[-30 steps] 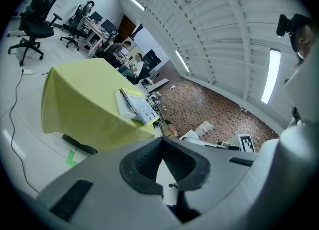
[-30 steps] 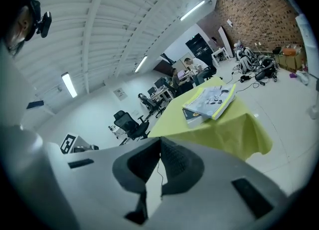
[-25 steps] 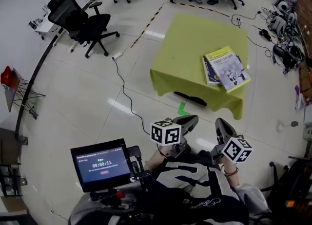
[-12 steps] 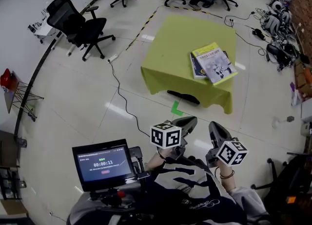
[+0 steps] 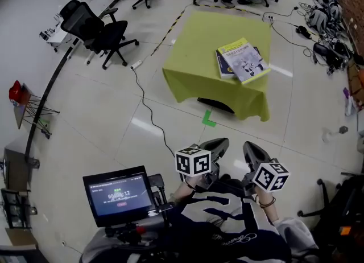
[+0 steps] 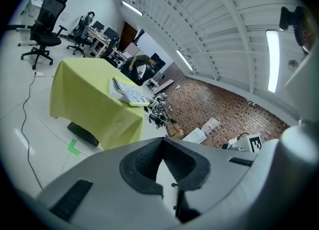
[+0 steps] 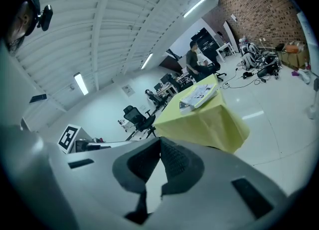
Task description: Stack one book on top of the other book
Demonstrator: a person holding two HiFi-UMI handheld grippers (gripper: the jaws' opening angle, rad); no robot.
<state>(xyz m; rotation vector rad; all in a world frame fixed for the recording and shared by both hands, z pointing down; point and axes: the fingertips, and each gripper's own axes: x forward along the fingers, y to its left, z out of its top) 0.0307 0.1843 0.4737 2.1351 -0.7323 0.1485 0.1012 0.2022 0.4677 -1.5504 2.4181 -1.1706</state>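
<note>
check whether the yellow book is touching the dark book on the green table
Touching. In the head view the yellow book lies on top of the dark book, covering most of it, on the green table.

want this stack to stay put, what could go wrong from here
1. The top book lies askew on the lower book, right at the table edge; a bump could slide it off.
2. A cable trails across the floor near the table; it could catch a foot.
</note>
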